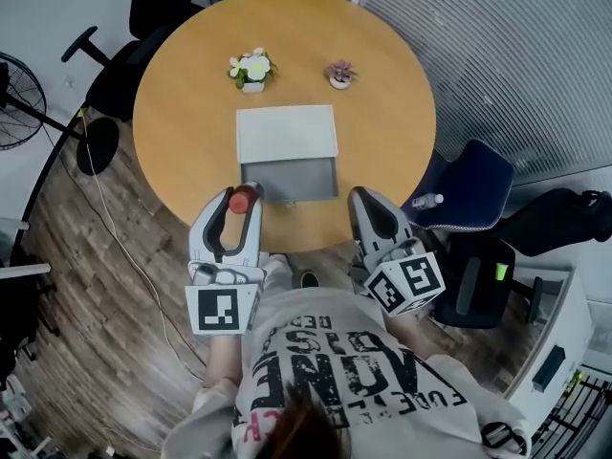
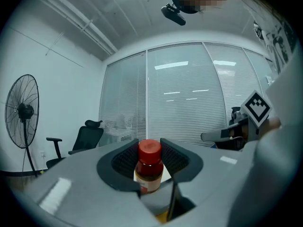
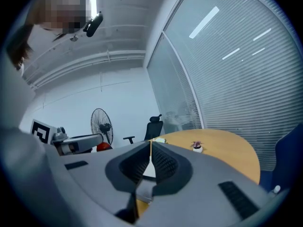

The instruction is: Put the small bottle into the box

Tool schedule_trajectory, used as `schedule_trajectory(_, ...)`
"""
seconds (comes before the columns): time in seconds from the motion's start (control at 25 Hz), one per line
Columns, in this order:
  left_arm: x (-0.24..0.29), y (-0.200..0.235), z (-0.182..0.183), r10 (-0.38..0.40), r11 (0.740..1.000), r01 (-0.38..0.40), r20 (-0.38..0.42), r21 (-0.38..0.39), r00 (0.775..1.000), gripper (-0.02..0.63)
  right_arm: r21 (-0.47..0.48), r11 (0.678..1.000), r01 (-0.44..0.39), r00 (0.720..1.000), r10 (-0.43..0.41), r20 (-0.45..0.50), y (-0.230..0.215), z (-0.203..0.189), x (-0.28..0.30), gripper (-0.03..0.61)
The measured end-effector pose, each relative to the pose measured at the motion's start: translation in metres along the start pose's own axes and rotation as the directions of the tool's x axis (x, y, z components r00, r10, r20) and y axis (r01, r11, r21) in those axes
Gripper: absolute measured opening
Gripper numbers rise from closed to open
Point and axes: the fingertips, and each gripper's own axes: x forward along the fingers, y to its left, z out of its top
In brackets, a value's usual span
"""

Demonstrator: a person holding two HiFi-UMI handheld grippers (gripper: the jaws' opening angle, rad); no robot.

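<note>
A small bottle (image 2: 149, 170) with a red cap and pale label stands upright between the pads of my left gripper (image 2: 150, 162), which is shut on it. From the head view the bottle (image 1: 241, 200) and left gripper (image 1: 232, 210) hang over the table's near edge, just left of the open grey box (image 1: 289, 181). The box's white lid (image 1: 287, 133) lies flat behind it. My right gripper (image 1: 368, 210) hovers at the table edge right of the box. Its jaws meet at the tips with nothing between them (image 3: 149, 151).
The round wooden table (image 1: 182, 122) carries two small potted plants (image 1: 251, 70) (image 1: 339, 74) at the far side. A blue chair (image 1: 470, 197) with a clear bottle (image 1: 426, 201) on it stands to the right, a black chair (image 1: 124, 65) and a fan (image 1: 11, 103) to the left.
</note>
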Motion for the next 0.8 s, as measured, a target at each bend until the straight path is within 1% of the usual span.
schedule_trajectory(0.12, 0.012, 0.015, -0.001, -0.028, 1.0, 0.028, -0.004, -0.004, 1.0, 0.15, 0.0, 1.0, 0.023, 1.0, -0.023, -0.001, 0.003, 0.001, 0.018, 0.015)
schedule_trajectory(0.28, 0.021, 0.026, -0.01, -0.067, 0.997, 0.066, -0.045, -0.041, 0.997, 0.15, 0.001, 0.999, 0.051, 0.999, -0.051, -0.009, 0.007, -0.001, 0.032, 0.015)
schedule_trajectory(0.44, 0.024, 0.034, -0.014, -0.097, 0.994, 0.095, -0.047, -0.045, 0.994, 0.15, 0.015, 0.997, 0.075, 0.997, -0.075, 0.0, 0.01, -0.006, 0.041, 0.015)
schedule_trajectory(0.72, 0.023, 0.043, -0.019, -0.103, 0.994, 0.1, -0.06, -0.046, 0.993, 0.15, 0.015, 0.997, 0.079, 0.997, -0.079, -0.002, 0.015, -0.006, 0.05, 0.015)
schedule_trajectory(0.8, 0.027, 0.045, -0.016, -0.096, 0.995, 0.094, -0.046, -0.035, 0.994, 0.15, 0.012, 0.997, 0.075, 0.997, -0.075, 0.004, 0.012, -0.002, 0.052, 0.015)
